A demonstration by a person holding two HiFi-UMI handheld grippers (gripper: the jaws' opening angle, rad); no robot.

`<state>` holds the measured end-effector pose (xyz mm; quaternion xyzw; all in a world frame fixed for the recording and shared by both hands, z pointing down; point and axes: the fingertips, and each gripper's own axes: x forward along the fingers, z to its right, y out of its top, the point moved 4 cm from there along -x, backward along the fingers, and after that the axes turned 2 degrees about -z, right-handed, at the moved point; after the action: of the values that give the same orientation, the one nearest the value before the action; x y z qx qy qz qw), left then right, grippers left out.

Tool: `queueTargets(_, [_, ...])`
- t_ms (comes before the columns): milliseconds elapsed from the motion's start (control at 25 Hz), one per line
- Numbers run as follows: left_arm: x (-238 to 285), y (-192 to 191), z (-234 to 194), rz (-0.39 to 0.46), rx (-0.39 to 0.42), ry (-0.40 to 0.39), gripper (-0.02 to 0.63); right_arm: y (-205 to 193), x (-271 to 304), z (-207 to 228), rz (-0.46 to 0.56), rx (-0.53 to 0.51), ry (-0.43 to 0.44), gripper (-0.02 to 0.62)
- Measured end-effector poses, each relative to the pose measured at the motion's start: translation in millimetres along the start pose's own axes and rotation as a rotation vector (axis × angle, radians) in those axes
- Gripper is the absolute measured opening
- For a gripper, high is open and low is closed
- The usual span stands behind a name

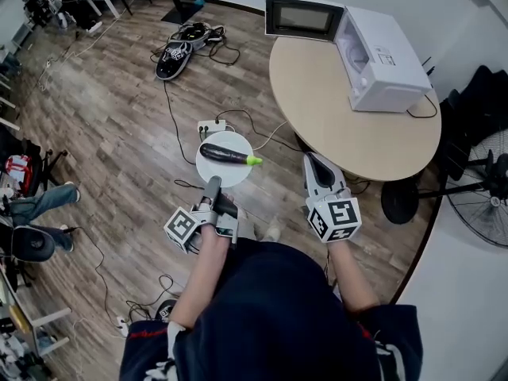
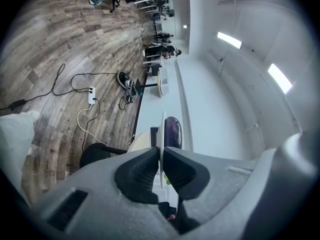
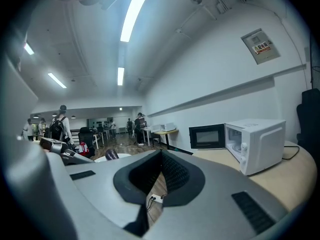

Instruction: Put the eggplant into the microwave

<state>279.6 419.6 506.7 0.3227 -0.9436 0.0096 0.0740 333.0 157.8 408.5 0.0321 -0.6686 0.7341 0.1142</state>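
Note:
A dark purple eggplant (image 1: 225,155) with a green stem lies on a small white plate (image 1: 230,173), which hangs above the wooden floor. My left gripper (image 1: 213,187) is shut on the plate's near rim. In the left gripper view the plate (image 2: 161,126) shows edge-on between the pads, with the eggplant (image 2: 173,130) beyond. My right gripper (image 1: 315,162) is shut and empty, at the near edge of the round table (image 1: 333,117). The white microwave (image 1: 383,60) stands on the table's far side with its door (image 1: 304,17) swung open; it also shows in the right gripper view as the microwave (image 3: 257,144).
A power strip (image 1: 211,125) and cables trail on the floor under the plate. A dark bag (image 1: 176,54) lies farther off. A fan (image 1: 486,185) and a black round base (image 1: 405,201) stand right of the table. A seated person's legs (image 1: 36,205) are at the left.

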Motion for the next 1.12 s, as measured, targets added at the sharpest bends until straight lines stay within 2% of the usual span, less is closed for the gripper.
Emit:
queueTargets(240, [19.0, -8.3, 3.3, -0.009, 0.019, -0.006, 0.029, -1.7, 3.6, 16.1, 0.001, 0.005, -0.003, 0.011])
queueTargets(520, [54.6, -5.4, 4.9, -0.033, -0.005, -0.011, 0.029, -0.6, 25.1, 33.8, -0.012, -0.004, -0.024, 0.011])
queueTargets(800, [108.8, 18.1, 11.9, -0.049, -0.008, -0.014, 0.029, 9.3, 73.7, 52.2, -0.026, -0.007, -0.042, 0.011])
queueTargets(1120, [180.0, 62.6, 26.3, -0.070, -0.002, -0.006, 0.029, 25.4, 153.2, 68.3, -0.039, 0.000, -0.053, 0.011])
